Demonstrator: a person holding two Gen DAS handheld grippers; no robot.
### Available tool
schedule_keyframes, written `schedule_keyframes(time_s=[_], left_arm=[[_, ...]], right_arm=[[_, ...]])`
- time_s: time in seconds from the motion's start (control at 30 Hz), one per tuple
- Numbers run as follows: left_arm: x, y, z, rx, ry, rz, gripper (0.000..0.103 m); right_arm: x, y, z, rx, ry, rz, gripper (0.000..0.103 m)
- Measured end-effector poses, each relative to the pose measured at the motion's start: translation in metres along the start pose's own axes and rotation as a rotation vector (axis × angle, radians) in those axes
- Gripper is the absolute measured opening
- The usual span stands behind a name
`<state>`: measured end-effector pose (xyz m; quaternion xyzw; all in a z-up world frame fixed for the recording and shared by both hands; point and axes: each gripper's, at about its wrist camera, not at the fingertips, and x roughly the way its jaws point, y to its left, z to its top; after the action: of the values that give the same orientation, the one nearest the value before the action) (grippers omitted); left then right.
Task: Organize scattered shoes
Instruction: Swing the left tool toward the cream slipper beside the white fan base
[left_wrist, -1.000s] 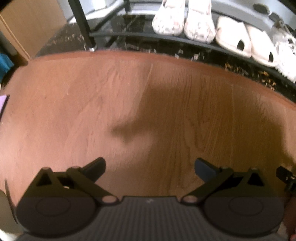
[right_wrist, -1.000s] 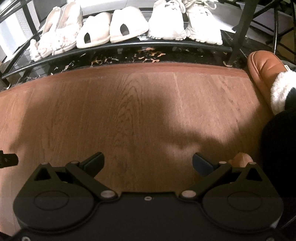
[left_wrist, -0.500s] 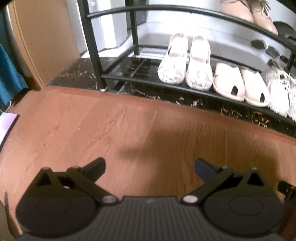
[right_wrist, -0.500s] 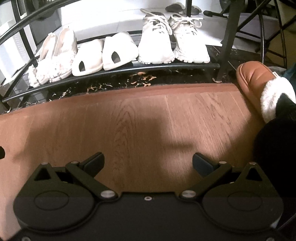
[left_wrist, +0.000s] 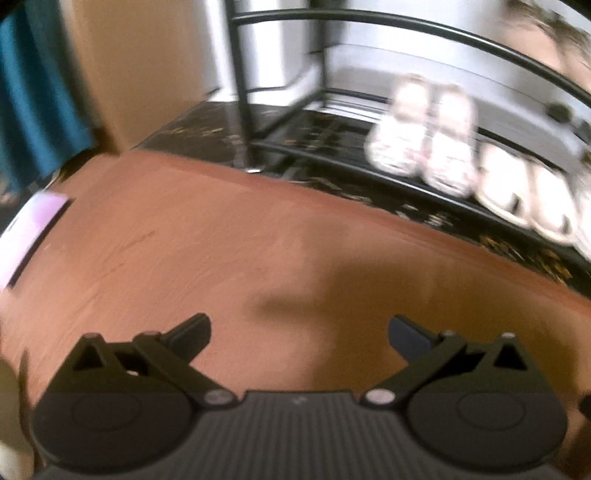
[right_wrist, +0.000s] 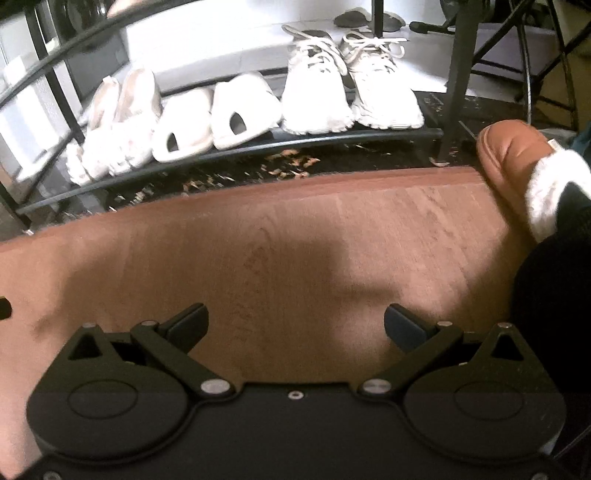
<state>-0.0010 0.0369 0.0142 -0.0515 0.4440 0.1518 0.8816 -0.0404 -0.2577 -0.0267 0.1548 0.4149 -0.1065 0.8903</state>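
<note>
Both the left gripper (left_wrist: 299, 328) and right gripper (right_wrist: 296, 323) hover with fingers apart and empty over the reddish wooden floor (right_wrist: 295, 236), so the right should probably swing toward the tan fleece-lined slipper (right_wrist: 517, 166) beside the black metal shoe rack (right_wrist: 258, 147), whose bottom shelf holds white shoes.

From where I stand, nothing here can be read. The white lace-up sneakers (right_wrist: 351, 92), the cream open-toe slides (right_wrist: 218, 118) and the tan slipper with the white fleece cuff (right_wrist: 517, 162) carry no legible brand, and the small tag on that slipper is too tiny to make out.
</note>
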Motion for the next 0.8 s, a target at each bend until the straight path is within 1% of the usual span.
schedule_keyframes(time_s=[0.1, 0.17, 0.27, 0.33, 0.37, 0.4, 0.47, 0.5, 0.63, 0.7, 0.8], left_arm=[[0.000, 0.019, 0.004, -0.099, -0.003, 0.046, 0.102], [-0.002, 0.031, 0.006, -0.160, -0.019, 0.080, 0.102], [-0.004, 0.042, 0.009, -0.204, -0.032, 0.121, 0.102], [-0.004, 0.055, 0.011, -0.271, -0.033, 0.172, 0.102], [-0.003, 0.060, 0.012, -0.300, -0.030, 0.186, 0.102], [-0.003, 0.065, 0.013, -0.327, -0.027, 0.194, 0.102], [-0.004, 0.087, 0.014, -0.451, -0.021, 0.230, 0.102], [-0.005, 0.097, 0.013, -0.495, -0.024, 0.245, 0.102], [-0.021, 0.134, 0.013, -0.646, -0.058, 0.300, 0.102], [-0.030, 0.150, 0.010, -0.723, -0.069, 0.311, 0.103], [-0.042, 0.173, 0.003, -0.821, -0.085, 0.327, 0.103]], right_arm=[[-0.009, -0.005, 0.003, 0.046, -0.049, 0.068, 0.103], [-0.011, -0.006, 0.003, 0.052, -0.062, 0.069, 0.103], [-0.010, -0.007, 0.003, 0.056, -0.055, 0.062, 0.103], [-0.011, -0.008, 0.003, 0.073, -0.058, 0.069, 0.103], [-0.011, -0.009, 0.003, 0.082, -0.060, 0.072, 0.103], [-0.014, -0.012, 0.004, 0.103, -0.077, 0.097, 0.103], [-0.025, -0.021, 0.009, 0.177, -0.139, 0.207, 0.103], [-0.031, -0.024, 0.011, 0.208, -0.170, 0.262, 0.103], [-0.055, -0.024, 0.010, 0.194, -0.298, 0.389, 0.103], [-0.059, -0.022, 0.009, 0.173, -0.314, 0.404, 0.103], [-0.059, -0.019, 0.007, 0.153, -0.284, 0.405, 0.103]])
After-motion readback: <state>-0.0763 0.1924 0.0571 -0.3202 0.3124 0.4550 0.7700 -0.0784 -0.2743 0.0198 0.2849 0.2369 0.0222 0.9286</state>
